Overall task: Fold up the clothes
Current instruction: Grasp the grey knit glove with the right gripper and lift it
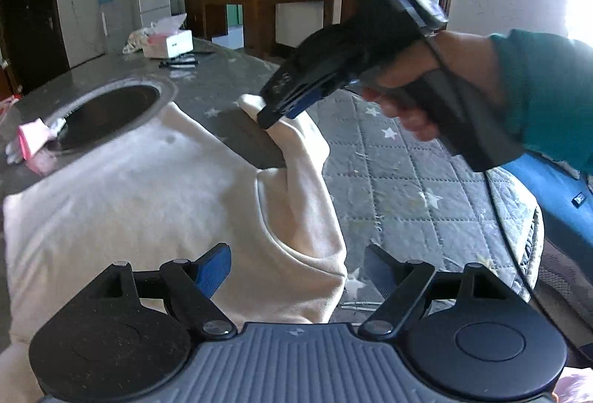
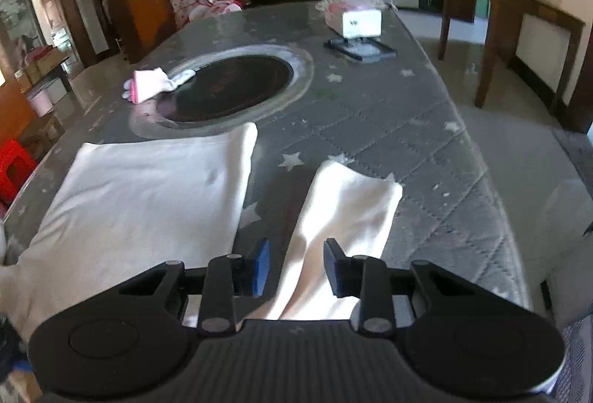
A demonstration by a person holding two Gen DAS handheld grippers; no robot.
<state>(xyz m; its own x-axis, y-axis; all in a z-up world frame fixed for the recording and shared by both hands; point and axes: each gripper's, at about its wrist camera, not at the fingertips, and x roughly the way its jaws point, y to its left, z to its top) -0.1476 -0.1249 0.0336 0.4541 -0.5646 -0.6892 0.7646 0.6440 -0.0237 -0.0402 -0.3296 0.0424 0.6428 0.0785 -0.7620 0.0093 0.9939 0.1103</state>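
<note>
Bench [image 1: 389, 162] first: long, grey, dotted with white stars, wide enough to spread clothes flat. Lying on it, cream top [image 1: 148, 188], body smooth and flat, close to the near edge, ready for folding. Sticking out from its side, sleeve [image 1: 296, 162], lifted off the bench near the cuff, probably to be swung over onto the body. Beyond the top, round dark plate [image 1: 111, 114] set into the bench, right at the far edge of the cloth.

Holding the sleeve, right gripper [image 1: 272, 115] in a person's hand [image 1: 426, 84]: jaws nearly shut, pinching the cloth a little way back from the cuff, tilted down to keep hold of the bunched cloth. Seen from the right wrist, same sleeve running between the two pads, with the cuff end out ahead.

Lower down, left gripper [image 1: 296, 266]: jaws wide apart, gripping nothing, hanging over the shoulder of the top, likely waiting to pin the body during the fold.

Far off, white box [image 2: 361, 21], well apart from the top. Smallest, pink and white glove [image 2: 148, 88] at the rim of the dark plate, out of the way.
</note>
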